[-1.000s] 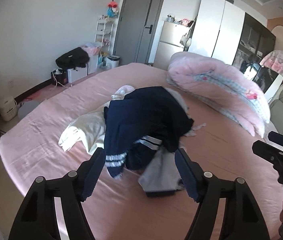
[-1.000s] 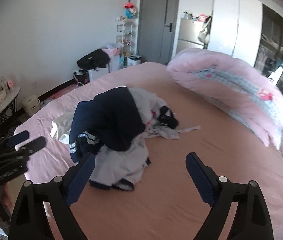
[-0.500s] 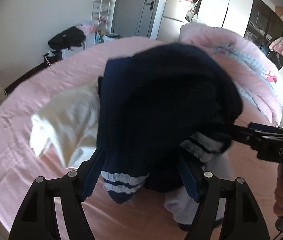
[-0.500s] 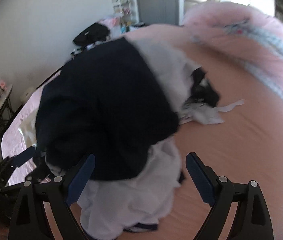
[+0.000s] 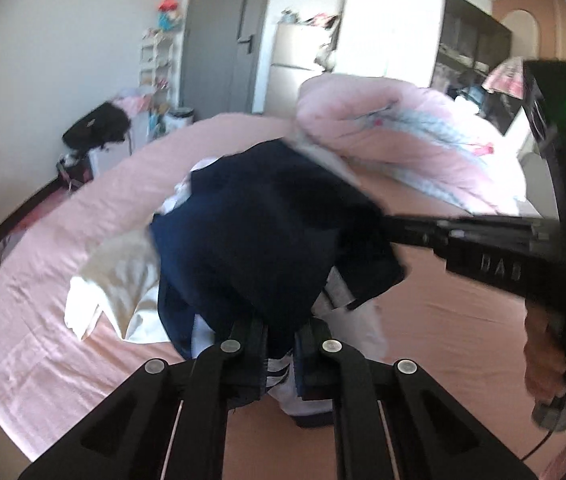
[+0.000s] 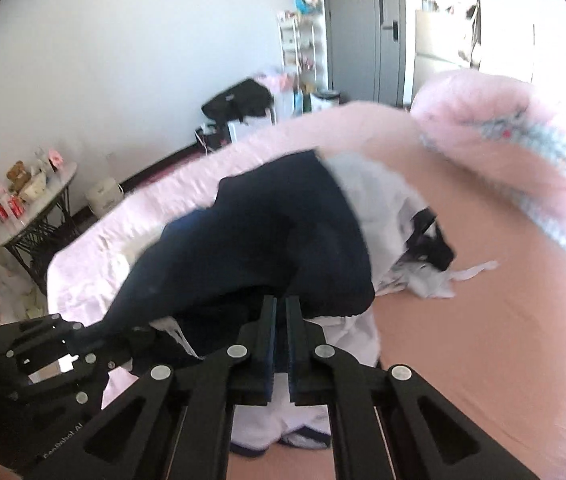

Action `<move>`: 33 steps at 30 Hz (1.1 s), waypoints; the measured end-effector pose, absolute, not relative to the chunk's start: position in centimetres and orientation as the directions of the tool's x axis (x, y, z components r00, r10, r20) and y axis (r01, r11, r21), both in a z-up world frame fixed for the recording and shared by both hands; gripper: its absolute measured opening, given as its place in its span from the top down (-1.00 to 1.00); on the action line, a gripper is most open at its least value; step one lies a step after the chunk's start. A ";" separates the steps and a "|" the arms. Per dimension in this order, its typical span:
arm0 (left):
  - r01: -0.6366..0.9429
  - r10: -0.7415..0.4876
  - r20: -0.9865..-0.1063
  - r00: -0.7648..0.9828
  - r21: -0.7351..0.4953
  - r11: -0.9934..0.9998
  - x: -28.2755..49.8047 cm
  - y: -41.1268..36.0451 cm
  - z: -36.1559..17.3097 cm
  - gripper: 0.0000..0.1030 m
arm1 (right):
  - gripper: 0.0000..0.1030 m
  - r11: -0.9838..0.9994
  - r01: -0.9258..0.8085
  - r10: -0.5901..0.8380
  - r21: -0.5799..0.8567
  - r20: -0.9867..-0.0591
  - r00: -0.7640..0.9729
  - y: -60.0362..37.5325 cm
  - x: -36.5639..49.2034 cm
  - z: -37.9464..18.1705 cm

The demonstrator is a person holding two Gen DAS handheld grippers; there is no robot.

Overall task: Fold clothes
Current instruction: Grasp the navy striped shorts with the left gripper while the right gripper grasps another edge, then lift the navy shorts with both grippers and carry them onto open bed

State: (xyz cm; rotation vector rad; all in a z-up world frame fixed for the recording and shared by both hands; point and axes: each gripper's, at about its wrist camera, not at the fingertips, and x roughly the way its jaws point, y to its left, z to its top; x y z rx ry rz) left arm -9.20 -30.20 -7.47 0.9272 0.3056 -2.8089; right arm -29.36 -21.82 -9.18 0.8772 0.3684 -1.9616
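Bright daylight, source on the right; wardrobe (image 5: 387, 20) blown out white. Motion blur on navy garment (image 5: 267, 232) and pink quilt (image 6: 523, 132). Heavy fisheye bending, black vignette corners. Garment folds deeply shadowed.

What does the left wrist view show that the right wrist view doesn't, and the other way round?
Only the left wrist view shows the cream garment beside the pile and the hand holding the right gripper. Only the right wrist view shows the small round table by the wall and the black-and-white garment. Both show the navy garment pinched by both grippers, the pink bed and the rolled pink quilt.
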 end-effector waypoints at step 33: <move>-0.422 0.495 -0.565 -0.660 -0.267 -0.866 -4.8 1.0 -0.1 0.86 | 0.82 -0.787 0.607 -0.454 0.115 -0.773 -0.443 15.2 -26.3 -8.7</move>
